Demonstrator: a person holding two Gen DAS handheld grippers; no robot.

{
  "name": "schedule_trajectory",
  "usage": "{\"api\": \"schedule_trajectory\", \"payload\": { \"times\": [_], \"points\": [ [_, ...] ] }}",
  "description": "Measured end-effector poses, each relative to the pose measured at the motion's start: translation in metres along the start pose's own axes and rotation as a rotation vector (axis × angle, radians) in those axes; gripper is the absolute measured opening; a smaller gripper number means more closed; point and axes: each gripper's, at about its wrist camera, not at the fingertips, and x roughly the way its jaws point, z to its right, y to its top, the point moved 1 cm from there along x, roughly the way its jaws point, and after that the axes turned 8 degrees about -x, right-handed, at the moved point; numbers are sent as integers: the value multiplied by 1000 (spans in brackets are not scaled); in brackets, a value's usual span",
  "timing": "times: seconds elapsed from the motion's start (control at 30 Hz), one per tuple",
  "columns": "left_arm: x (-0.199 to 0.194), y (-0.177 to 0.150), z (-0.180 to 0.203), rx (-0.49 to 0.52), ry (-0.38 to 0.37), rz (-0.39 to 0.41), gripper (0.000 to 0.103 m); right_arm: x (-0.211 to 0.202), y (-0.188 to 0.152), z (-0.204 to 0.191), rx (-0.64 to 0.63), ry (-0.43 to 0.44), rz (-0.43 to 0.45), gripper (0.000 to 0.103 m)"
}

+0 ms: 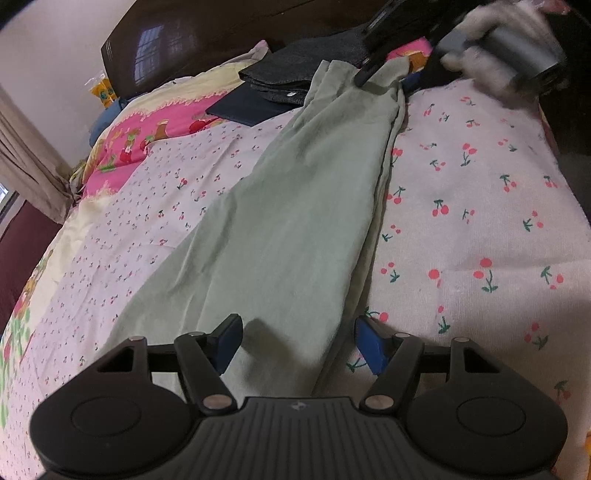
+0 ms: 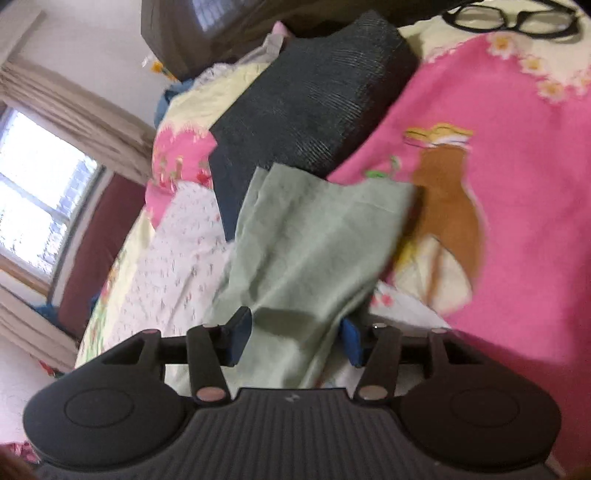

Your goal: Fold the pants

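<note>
Pants: pale green, soft matte cloth with light creases, one long narrow strip lying flat on the bed.
Long axis: in the left wrist view it runs from the bottom centre of the frame to the upper right, narrowing toward the far end.
Bed cover: white knit-textured fabric printed with red cherries; a pink cartoon-print quilt lies beyond it.
Folded dark garments: ribbed charcoal stack at upper centre, just past the pants' far end.
Left gripper: jaws spread wide, blue pads either side of the near end, not pressing.
Right gripper: tilted downward, jaws parted at medium width, green cloth between them, pads clear.
Eyeglasses: black frame, upper right.
</note>
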Motion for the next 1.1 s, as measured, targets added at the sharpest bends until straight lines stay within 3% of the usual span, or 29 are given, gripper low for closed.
{"api": "schedule_trajectory", "payload": {
  "times": [0.1,0.17,0.2,0.27,0.4,0.5,0.57,0.7,0.83,0.9,0.97,1.0,1.1],
  "points": [
    [1,2,3,11,4,-4,80,10,-7,3,65,61,46,51],
    [2,4,5,17,7,-5,80,7,-8,-1,43,71,10,24],
    [1,6,6,20,7,-3,80,4,-8,1,76,98,-14,6],
    [-1,8,8,27,2,-1,80,-15,-7,6,170,196,-5,6],
    [-7,18,8,28,-4,31,80,-55,15,-10,162,305,110,5],
    [-13,32,6,10,7,78,81,-72,32,-33,69,357,187,4],
    [-7,34,6,5,0,61,83,-63,30,-31,32,272,167,4],
    [14,17,20,14,-23,-30,83,-25,3,18,184,98,-7,5],
    [2,15,19,-17,-46,-12,83,-27,-5,31,240,142,21,11],
    [2,16,19,-17,-59,-10,83,-18,2,29,190,134,10,23],
    [8,16,21,-24,-48,-17,83,-13,9,26,200,72,-4,19],
    [10,16,20,-45,-49,-21,83,-14,12,19,217,87,5,9],
    [6,11,11,-118,-68,-11,83,-34,21,-28,112,157,68,6]
  ]
}}
